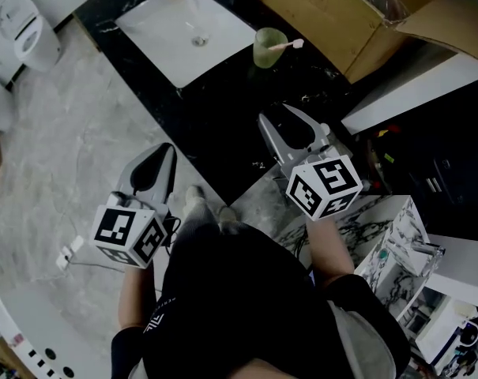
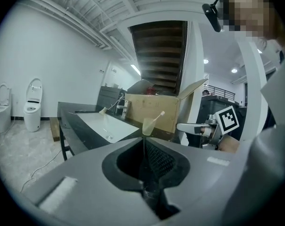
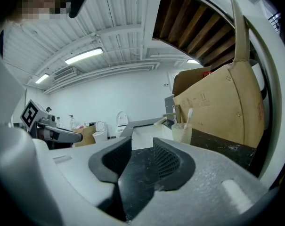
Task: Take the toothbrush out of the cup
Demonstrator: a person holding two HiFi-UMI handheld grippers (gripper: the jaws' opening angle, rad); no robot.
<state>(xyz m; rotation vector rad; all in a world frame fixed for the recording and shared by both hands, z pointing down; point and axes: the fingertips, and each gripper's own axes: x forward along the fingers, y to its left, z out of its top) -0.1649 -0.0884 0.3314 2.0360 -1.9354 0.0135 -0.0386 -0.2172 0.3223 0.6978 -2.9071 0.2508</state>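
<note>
On the black stone countertop [image 1: 223, 125], toward its far edge, stands a pale green translucent cup [image 1: 266, 50]. It sits just beside the right-hand edge of the white rectangular sink basin [image 1: 163, 34] and near the open brown cardboard box [image 1: 325, 22], which occupies the far right corner. A pale-handled toothbrush [image 1: 287, 45] is in the cup, upright but tilted, with its head leaning out over the rim toward the box.

Left gripper [image 1: 167, 150]: jaws pressed together with nothing between them. It is held off the countertop's left edge, over the grey marbled floor [image 1: 73, 156], and well apart from the cup. Its own view shows the cup and brush ahead, beyond the closed tips.

Right gripper [image 1: 280, 114]: jaws spread with nothing between them – only bare countertop shows through the gap. It is held above the near part of the countertop and points toward the far edge. The cup lies ahead and slightly right of its line, well apart from the tips.

Neither tool touches the cup or the toothbrush.

A white toilet [image 1: 29, 30] stands on the floor beyond the countertop's far left corner – clear of the work area.
</note>
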